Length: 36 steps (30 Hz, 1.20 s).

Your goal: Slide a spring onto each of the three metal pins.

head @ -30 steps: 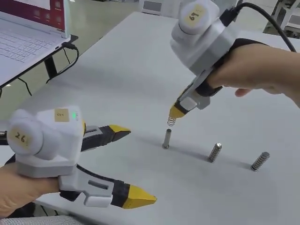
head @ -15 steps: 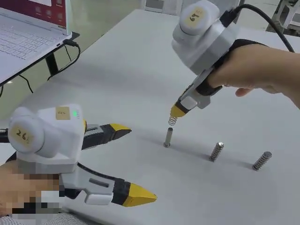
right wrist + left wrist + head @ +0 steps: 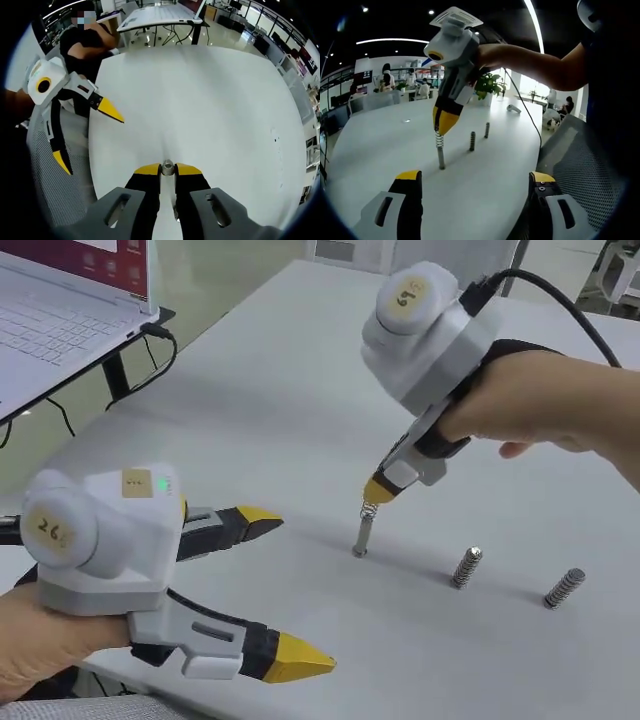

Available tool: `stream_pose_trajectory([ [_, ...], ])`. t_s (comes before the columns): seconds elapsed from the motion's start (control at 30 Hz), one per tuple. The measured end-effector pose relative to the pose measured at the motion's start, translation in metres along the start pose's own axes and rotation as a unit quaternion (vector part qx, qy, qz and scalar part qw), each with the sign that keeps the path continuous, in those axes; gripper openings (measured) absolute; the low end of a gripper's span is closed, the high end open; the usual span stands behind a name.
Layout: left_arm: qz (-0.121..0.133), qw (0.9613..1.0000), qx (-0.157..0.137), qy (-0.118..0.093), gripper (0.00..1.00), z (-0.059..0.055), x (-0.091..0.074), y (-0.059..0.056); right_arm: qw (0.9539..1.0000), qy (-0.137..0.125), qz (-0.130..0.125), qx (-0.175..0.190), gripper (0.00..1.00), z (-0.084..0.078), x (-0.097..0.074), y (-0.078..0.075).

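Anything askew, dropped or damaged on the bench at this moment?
Nothing stands out. The two sprung pins stand upright. The right gripper holds the last spring at the top of the bare pin. The left gripper hangs open, apart.

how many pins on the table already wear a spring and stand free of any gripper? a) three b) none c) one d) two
d: the middle pin and the far right pin each wear a spring, while the right gripper holds a spring at the top of the bare pin.
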<state>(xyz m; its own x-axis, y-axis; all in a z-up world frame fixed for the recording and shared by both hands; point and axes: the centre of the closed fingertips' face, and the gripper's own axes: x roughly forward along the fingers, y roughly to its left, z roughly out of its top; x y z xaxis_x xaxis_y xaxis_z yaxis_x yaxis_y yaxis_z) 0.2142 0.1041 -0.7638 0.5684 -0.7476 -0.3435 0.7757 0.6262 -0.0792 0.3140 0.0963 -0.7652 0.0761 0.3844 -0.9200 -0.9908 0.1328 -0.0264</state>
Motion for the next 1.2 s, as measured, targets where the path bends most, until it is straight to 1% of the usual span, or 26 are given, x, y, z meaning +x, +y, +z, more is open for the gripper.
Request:
stream_pose_trajectory([
  [0.17, 0.001, 1.0000, -0.001, 0.001, 0.84, -0.001, -0.001, 0.001, 1.0000, 0.004, 0.003, 0.002, 0.08, -0.003, 0.003, 0.001],
  [0.4, 0.001, 1.0000, -0.001, 0.001, 0.84, -0.001, 0.000, 0.001, 0.9999, 0.009, 0.007, 0.004, 0.08, -0.011, 0.018, 0.001],
  [0.6, 0.001, 1.0000, -0.001, 0.004, 0.84, -0.002, 0.000, 0.002, 0.9999, 0.013, 0.006, 0.004, 0.08, -0.018, 0.028, 0.003],
  [0.73, 0.000, 1.0000, -0.001, 0.004, 0.84, -0.002, 0.001, 0.002, 0.9999, 0.012, 0.008, 0.008, 0.08, -0.022, 0.038, -0.001],
  [0.9, 0.000, 1.0000, -0.002, 0.005, 0.84, -0.003, 0.001, 0.003, 0.9999, 0.009, 0.011, 0.007, 0.09, -0.025, 0.044, -0.002],
  [0.93, 0.000, 1.0000, -0.002, 0.006, 0.84, -0.003, 0.001, 0.003, 0.9999, 0.009, 0.008, 0.010, 0.10, -0.026, 0.044, -0.003],
  [1.03, 0.001, 1.0000, -0.003, 0.007, 0.84, -0.004, 0.001, 0.003, 0.9998, 0.001, 0.012, 0.014, 0.14, -0.025, 0.045, -0.004],
  [1.13, 0.001, 1.0000, -0.003, 0.009, 0.84, -0.004, 0.001, 0.003, 0.9998, -0.009, 0.007, 0.016, 0.16, -0.025, 0.040, -0.006],
  [1.2, 0.000, 0.9999, -0.002, 0.010, 0.84, -0.004, 0.001, 0.004, 0.9994, -0.028, 0.000, 0.018, 0.18, -0.020, 0.033, -0.008],
])
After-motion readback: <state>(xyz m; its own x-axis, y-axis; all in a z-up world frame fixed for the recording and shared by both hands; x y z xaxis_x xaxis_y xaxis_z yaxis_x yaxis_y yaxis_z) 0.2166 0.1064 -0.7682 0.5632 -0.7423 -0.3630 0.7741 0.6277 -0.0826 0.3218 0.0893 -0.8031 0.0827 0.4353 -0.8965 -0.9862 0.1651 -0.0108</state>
